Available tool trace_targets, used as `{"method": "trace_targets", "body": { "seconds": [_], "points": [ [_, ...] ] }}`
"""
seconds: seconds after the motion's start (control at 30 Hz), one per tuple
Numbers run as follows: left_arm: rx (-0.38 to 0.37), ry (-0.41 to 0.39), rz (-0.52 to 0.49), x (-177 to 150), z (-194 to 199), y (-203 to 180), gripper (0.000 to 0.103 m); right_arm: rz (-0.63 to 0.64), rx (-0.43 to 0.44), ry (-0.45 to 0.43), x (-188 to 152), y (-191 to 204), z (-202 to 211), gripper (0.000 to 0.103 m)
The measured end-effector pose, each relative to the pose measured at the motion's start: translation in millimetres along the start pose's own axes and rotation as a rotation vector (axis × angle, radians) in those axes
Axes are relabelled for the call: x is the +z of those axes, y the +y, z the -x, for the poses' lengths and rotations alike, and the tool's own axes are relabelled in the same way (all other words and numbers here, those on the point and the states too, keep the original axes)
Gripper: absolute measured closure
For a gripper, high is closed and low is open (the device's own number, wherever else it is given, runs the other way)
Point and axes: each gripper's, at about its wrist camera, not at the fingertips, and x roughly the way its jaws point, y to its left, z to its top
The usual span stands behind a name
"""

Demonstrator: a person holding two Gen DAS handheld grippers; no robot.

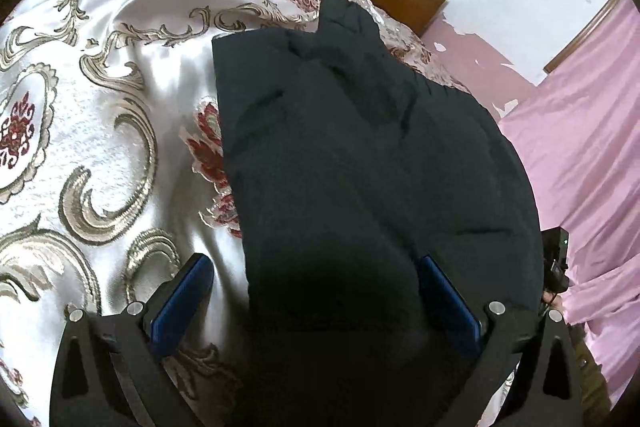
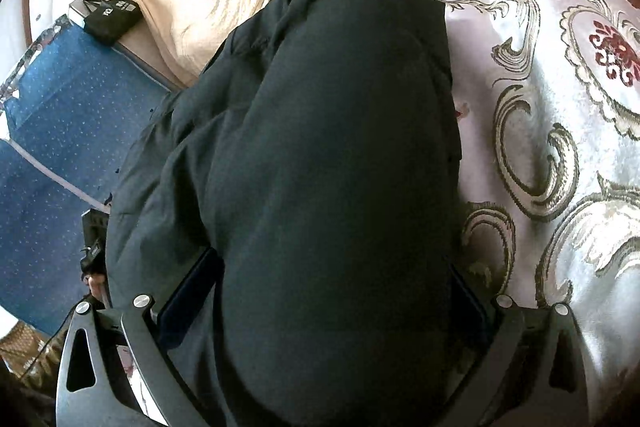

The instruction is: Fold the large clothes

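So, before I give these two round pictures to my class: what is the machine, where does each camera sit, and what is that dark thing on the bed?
There is no robot: a person holds a pair of tongs in each hand, with a wide-angle camera on each looking along its two fingers. One picture is from the left tongs, the other from the right tongs. Both stand wide open, with a dark padded jacket bulging between the blue fingers; neither is clamped on it. The jacket lies on a shiny patterned bedspread. A pink curtain hangs beside the bed.
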Motion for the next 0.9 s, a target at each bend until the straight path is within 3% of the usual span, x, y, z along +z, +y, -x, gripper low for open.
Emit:
{"method": "trace_targets", "body": {
  "seconds": [0.2,0.4,0.67,0.77,0.8,0.9],
  "points": [
    [0.018,-0.045,-0.023,-6,-2,-4,0.000,0.018,0.002,-0.036,-5,1,7,0.001],
    [0.083,-0.110,-0.075,-18,-1,-16,0.000,0.031,0.001,-0.052,-10,-9,12,0.001],
    [0.109,-0.117,-0.087,-23,-1,-23,0.000,0.059,-0.063,-0.033,-11,0,9,0.001],
    [0.128,-0.100,-0.085,-21,-3,-27,0.000,0.070,-0.086,-0.035,-13,5,12,0.005],
    [0.131,-0.096,-0.076,-21,-3,-28,0.003,0.067,-0.083,-0.036,-13,6,13,0.010],
    [0.097,-0.089,-0.069,-20,0,-35,0.029,0.061,-0.079,-0.051,-16,9,17,0.021]
  ]
}}
